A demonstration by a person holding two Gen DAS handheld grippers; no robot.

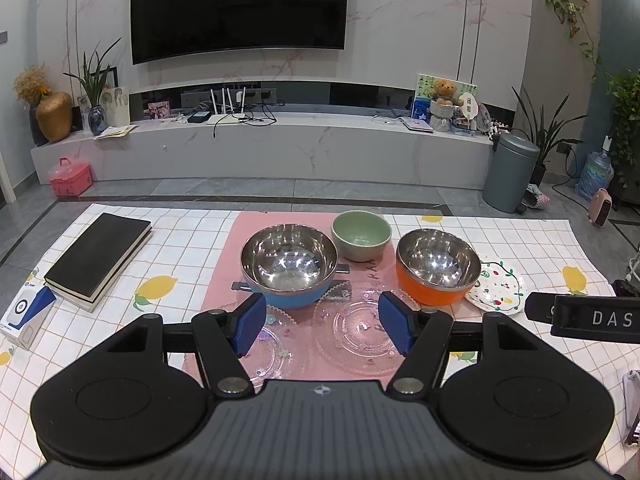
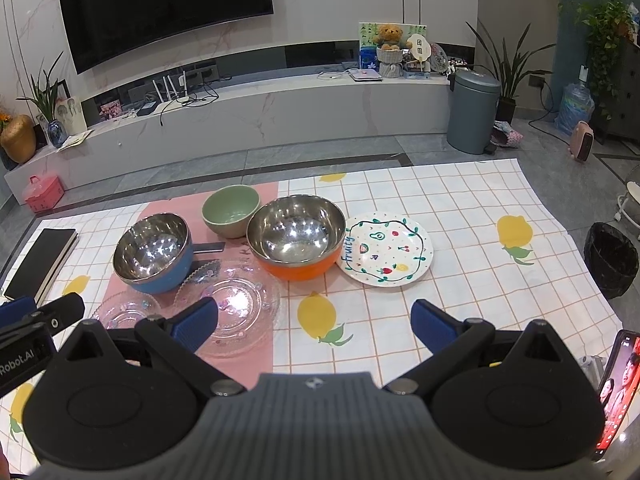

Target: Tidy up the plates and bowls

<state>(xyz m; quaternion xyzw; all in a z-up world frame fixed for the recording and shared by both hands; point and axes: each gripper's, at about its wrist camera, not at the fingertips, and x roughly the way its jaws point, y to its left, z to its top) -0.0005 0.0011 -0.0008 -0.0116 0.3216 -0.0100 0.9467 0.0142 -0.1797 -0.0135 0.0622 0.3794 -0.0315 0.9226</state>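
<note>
Both the left gripper (image 1: 322,322) and right gripper (image 2: 314,324) hovered with fingers spread and empty above the table's near edge, probably poised to begin sorting. The steel-lined blue bowl (image 1: 289,270), orange bowl (image 2: 296,236) and green bowl (image 2: 231,210) stood unstacked on the tablecloth (image 2: 472,216), with two clear glass plates (image 2: 236,308) in front and a painted plate (image 2: 386,250) touching the orange bowl's right side.

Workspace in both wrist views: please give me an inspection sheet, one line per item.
Surface: lemon-print tablecloth with a pink mat on it.
Job's things: blue bowl, orange bowl, green bowl, painted plate, two clear glass plates; nothing stacked.
Clutter: black book, small white-and-blue box.
Grippers: left gripper open, right gripper open, both empty.
Cables: nothing seen on the table.
Surroundings: TV, grey bin.
</note>
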